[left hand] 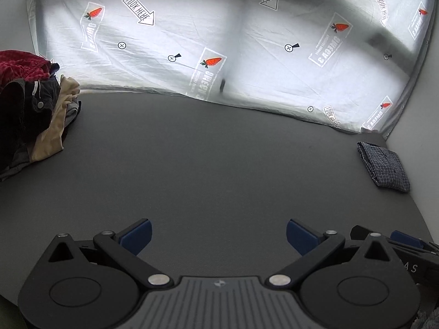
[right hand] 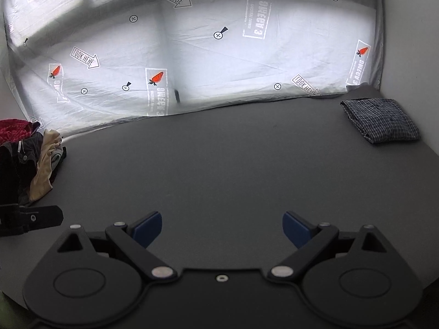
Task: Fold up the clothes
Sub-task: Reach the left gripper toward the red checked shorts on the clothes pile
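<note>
Currently both the left tool [left hand: 218,236] and the right tool [right hand: 222,229] hover spread wide and empty over the dark counter [left hand: 208,164]. A heap of unfolded clothes [left hand: 33,104] lies at its left edge, a folded checked garment [right hand: 380,120] at its far right corner.

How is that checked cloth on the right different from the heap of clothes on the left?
The checked garment is folded into a flat, neat rectangle; the clothes pile is crumpled and heaped high. The checked garment is one piece in a blue-and-white pattern; the pile mixes several pieces, red, black and tan. The garment lies at the right edge, the pile at the left. Both rest on the same dark grey table, untouched by either open gripper.
</note>
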The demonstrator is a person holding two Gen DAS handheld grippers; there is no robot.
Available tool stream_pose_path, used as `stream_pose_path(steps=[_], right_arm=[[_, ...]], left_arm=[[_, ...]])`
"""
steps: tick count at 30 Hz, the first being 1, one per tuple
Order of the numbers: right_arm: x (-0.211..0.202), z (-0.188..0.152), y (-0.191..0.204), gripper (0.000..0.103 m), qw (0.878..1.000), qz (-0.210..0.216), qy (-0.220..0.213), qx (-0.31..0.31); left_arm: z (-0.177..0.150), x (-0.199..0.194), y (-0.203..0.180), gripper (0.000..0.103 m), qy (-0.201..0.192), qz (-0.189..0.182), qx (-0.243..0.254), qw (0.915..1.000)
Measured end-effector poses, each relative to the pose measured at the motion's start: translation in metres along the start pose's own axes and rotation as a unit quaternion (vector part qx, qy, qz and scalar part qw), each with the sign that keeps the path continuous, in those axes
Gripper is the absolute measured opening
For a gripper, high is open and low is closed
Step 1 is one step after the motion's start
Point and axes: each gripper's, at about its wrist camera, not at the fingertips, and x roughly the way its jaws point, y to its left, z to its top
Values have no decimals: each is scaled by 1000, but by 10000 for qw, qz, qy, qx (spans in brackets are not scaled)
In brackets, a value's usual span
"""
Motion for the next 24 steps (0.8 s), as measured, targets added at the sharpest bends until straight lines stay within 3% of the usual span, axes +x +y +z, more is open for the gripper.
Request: stream_pose_path(steps=[3,6,14,21,24], right_arm=[[24,17,0,96,9994,252,-9,-224],[50,25,9,94,9977,484,82,-476],[95,37,75,92,9904,1046,272,-859],[129,50,167,92,9889,1060,322,-988],[147,61,211,92,9880,1062,315,-1081]], left_arm=[[17,12,8,103,125,-25,-534,9985],[28,20,18,103,74,174,-867,9961],[48,30,87,103,131,329,-1565,9870],[115,23,202,100,-755,221,-2011,9764],[147,17,253,89,-1235,440,-2122,9684]])
